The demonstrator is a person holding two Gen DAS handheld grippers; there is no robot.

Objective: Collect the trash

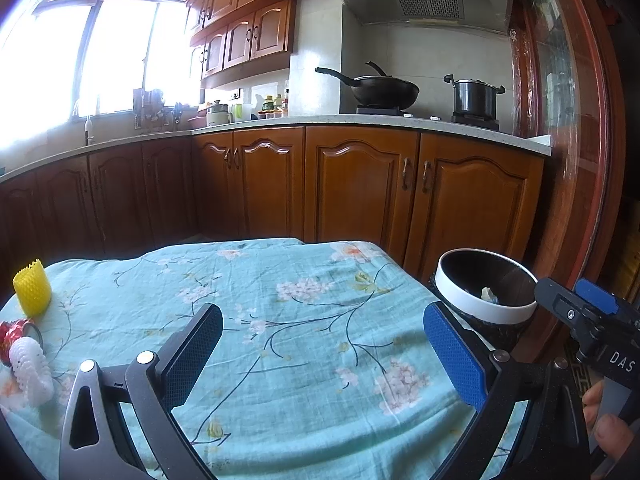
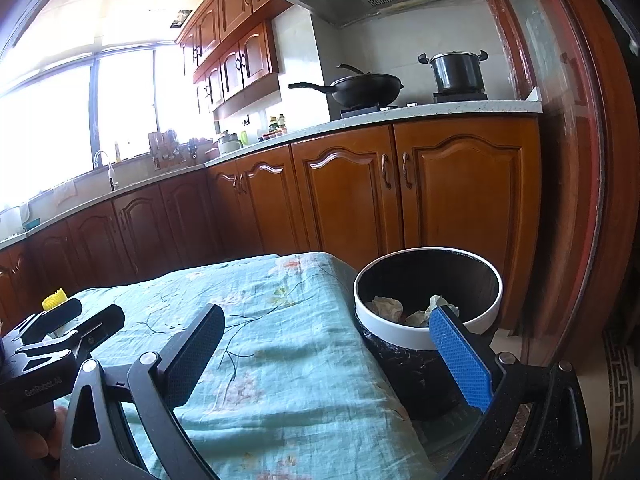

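Both tongs apart, empty: left tongs over tabletop, right tongs beside trash bin, lower right, holding crumpled paper. Remaining trash, yellow foam net and white foam net, lower left, likely next.

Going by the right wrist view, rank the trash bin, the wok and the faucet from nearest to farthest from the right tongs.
1. Trash bin, beside the table at right.
2. Wok, on the stove straight ahead.
3. Faucet, far left under the window.

The right tongs are open and empty.
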